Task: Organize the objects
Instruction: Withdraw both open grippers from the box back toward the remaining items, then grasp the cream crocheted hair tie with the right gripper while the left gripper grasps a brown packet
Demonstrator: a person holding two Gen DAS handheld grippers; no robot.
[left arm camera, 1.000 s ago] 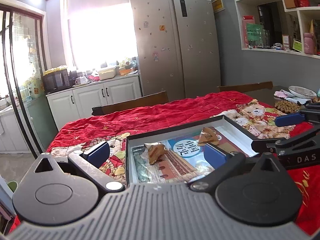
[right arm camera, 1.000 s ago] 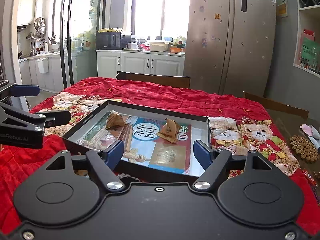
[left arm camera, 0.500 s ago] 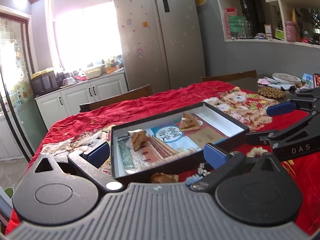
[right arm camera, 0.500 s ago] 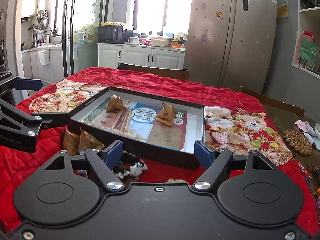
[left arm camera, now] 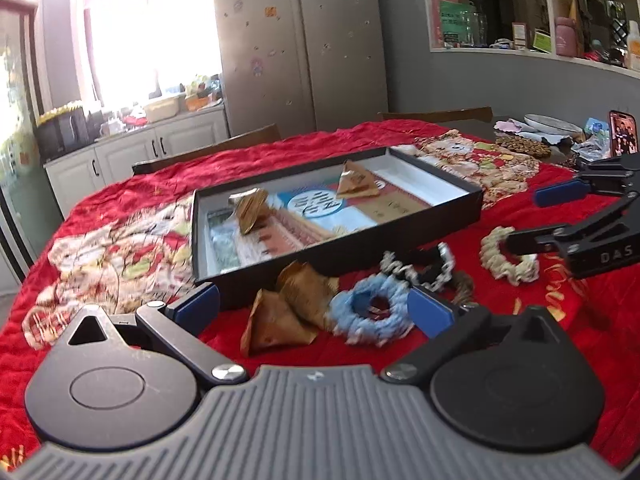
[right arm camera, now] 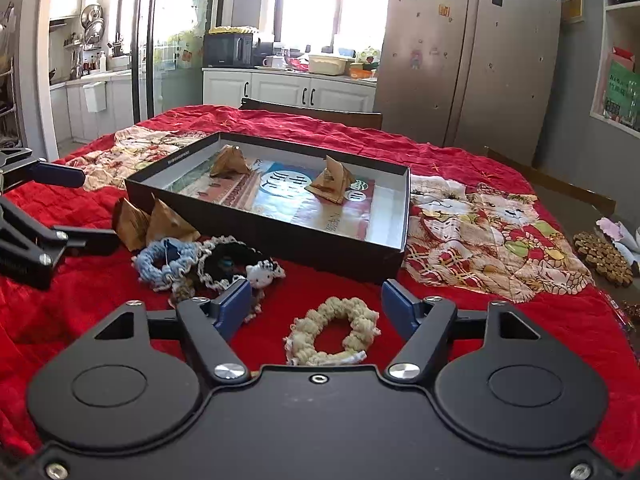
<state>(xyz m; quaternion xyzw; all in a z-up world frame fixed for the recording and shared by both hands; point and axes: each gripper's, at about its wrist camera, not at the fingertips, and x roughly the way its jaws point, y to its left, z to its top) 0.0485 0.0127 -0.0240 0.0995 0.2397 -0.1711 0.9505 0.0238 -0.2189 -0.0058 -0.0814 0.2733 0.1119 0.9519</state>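
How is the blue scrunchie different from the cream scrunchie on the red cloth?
The blue scrunchie is light blue; the cream scrunchie is off-white. The blue one touches the black-and-white scrunchie; the cream one lies apart, alone. Both are ruffled rings lying flat outside the black box.

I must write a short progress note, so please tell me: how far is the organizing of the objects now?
Done: two brown wrapped packets lie in the black box. In hand: nothing yet; the right gripper is closing around the cream scrunchie. Left: two packets, the blue scrunchie and a black-and-white one on the red cloth.
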